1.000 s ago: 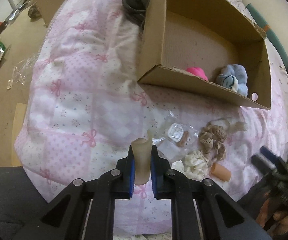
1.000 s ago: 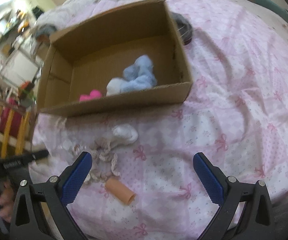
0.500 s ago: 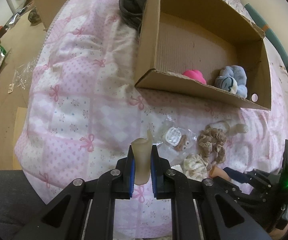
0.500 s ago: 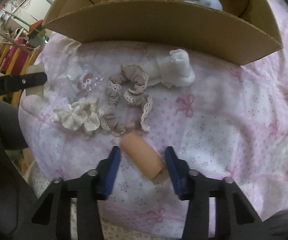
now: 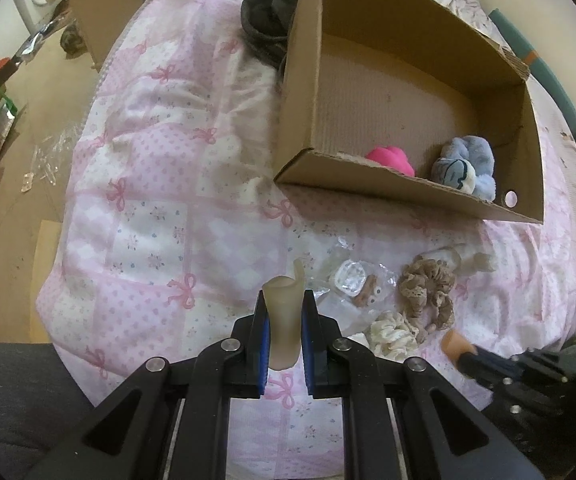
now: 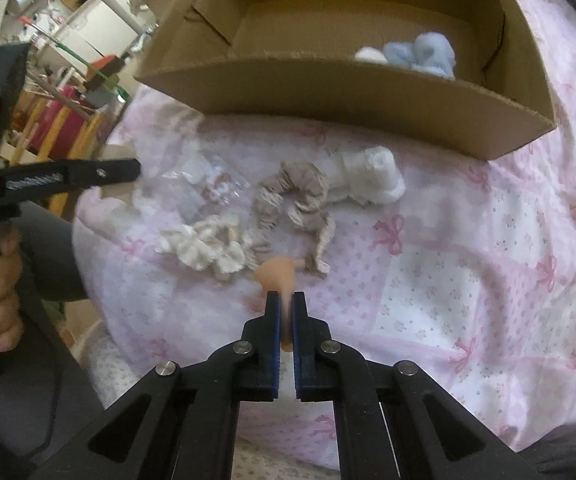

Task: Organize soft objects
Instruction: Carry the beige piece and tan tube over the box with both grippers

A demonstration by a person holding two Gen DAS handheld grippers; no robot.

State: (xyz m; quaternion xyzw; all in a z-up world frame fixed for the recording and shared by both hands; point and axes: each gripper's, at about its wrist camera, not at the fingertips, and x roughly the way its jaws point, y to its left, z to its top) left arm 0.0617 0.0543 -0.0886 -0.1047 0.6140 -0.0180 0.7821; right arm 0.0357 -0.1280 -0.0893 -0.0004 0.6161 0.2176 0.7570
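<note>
Both grippers point steeply down over the pink quilt (image 5: 160, 208). Left gripper (image 5: 284, 312) — jaws clamped on a pale beige soft tube (image 5: 284, 320). Right gripper (image 6: 286, 304) — jaws squeezed tight on an orange soft tube (image 6: 278, 274), just beside the cream scrunchie (image 6: 204, 250), near the cardboard box (image 6: 327, 88).
</note>
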